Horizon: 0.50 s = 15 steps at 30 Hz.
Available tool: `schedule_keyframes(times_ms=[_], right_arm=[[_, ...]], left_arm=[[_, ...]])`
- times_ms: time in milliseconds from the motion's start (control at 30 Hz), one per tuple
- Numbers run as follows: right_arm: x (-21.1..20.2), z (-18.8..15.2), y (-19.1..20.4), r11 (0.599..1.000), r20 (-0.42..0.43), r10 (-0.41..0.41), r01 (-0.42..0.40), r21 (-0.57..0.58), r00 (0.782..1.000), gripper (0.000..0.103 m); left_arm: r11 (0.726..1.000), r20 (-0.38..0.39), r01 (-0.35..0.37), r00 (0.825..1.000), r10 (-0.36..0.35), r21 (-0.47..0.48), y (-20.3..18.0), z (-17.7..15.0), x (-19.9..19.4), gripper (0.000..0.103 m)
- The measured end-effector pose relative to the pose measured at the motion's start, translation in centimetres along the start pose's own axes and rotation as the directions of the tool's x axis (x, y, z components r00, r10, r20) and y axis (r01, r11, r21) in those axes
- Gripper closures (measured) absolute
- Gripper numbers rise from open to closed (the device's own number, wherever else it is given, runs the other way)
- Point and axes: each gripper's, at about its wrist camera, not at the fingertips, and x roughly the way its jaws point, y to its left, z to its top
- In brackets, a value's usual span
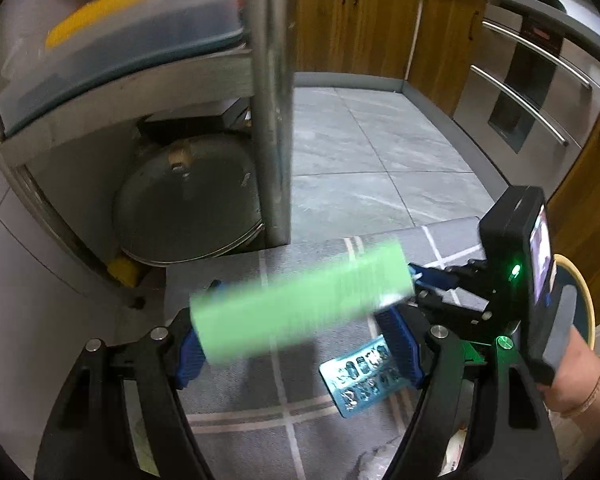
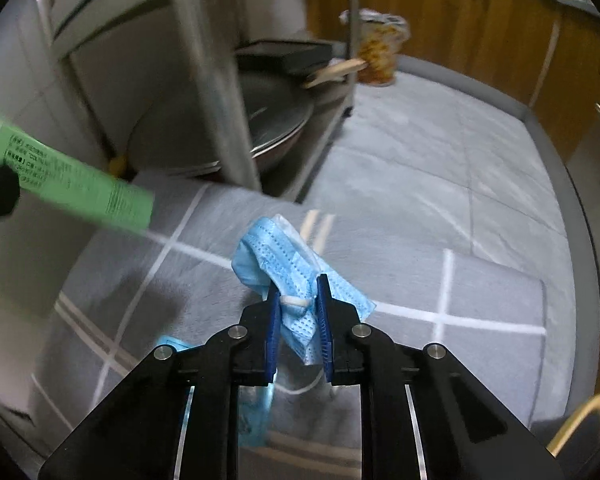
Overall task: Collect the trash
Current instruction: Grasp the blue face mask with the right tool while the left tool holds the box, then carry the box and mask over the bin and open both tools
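A crumpled blue face mask point(image 2: 300, 276) is pinched between the nearly closed right tongs point(image 2: 299, 320) just above the grey mat point(image 2: 480, 292); a green box point(image 1: 300, 300) is clamped lengthwise across the wide-set left tongs point(image 1: 300, 332); an emptied blue blister pack point(image 1: 364, 376) is seen lying on the mat just beside the left tongs' right pad. Only a fold of the mask and its ear loop appear to be caught, so the mask could slip free if swung; the box could twist out, being held by its ends. Further off, a large metal lid point(image 1: 188, 208) is stored on the rack's lowest shelf; a lidded plastic bin point(image 1: 112, 40) holding something yellow is kept above; a noodle cup point(image 2: 380, 48) stands on the floor, contents not discernible.
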Motion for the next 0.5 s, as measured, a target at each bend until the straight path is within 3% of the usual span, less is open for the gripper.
schedule_keyframes(times_ms=[267, 500], right_arm=[[-5.4, -1.3, -1.7, 0.997, 0.068, -0.036, 0.031, 0.076, 0.997, 0.086], [-11.4, -4.6, -4.1, 0.984, 0.092, -0.091, 0.076, 0.161, 0.992, 0.086]], left_arm=[[0.999, 0.058, 0.049, 0.997, -0.05, 0.017, -3.0, -0.7, -3.5, 0.03], [0.994, 0.122, 0.087, 0.988, -0.094, 0.064, -6.6, -1.1, -7.1, 0.03]])
